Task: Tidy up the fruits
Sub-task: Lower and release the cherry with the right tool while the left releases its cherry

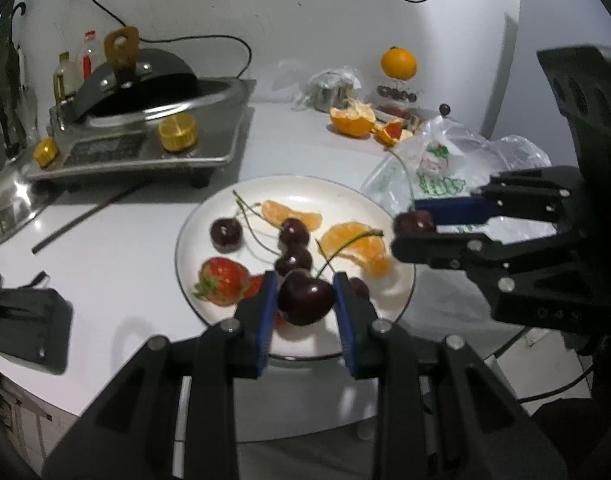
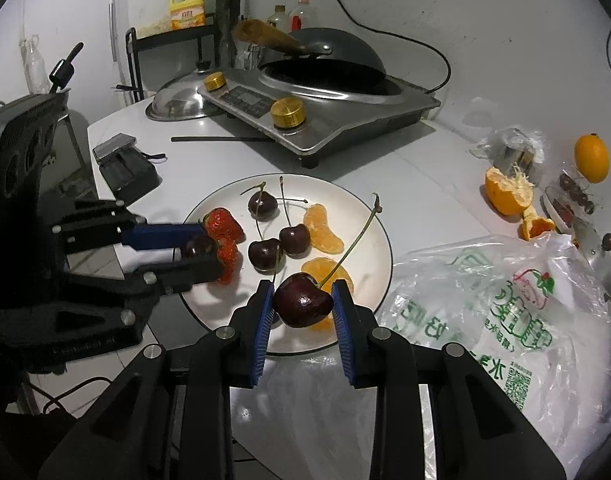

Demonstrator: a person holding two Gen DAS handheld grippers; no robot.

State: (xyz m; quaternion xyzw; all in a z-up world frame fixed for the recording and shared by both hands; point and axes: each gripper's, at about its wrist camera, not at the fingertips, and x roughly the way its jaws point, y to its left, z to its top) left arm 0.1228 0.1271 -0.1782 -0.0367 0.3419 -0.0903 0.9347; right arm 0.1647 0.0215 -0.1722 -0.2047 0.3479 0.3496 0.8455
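You see glossy dark skin on the cherry (image 1: 305, 298) between ribbed blue pads (image 1: 268, 312) of your left claw (image 1: 305, 308); its arms are matt black plastic. The cherry (image 2: 302, 300) in your right claw (image 2: 303, 312) shines the same way. The plate (image 1: 209, 216) looks like smooth glazed ceramic on a smooth white worktop (image 1: 117, 248). Far left, the cooker (image 1: 145, 152) is brushed metal with brassy knobs (image 1: 177, 132). To the right, the bag (image 2: 485, 312) is thin, crinkled clear plastic.

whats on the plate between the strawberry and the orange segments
Three loose cherries lie on the white plate between the strawberry and the orange segments, clearest in the right wrist view.
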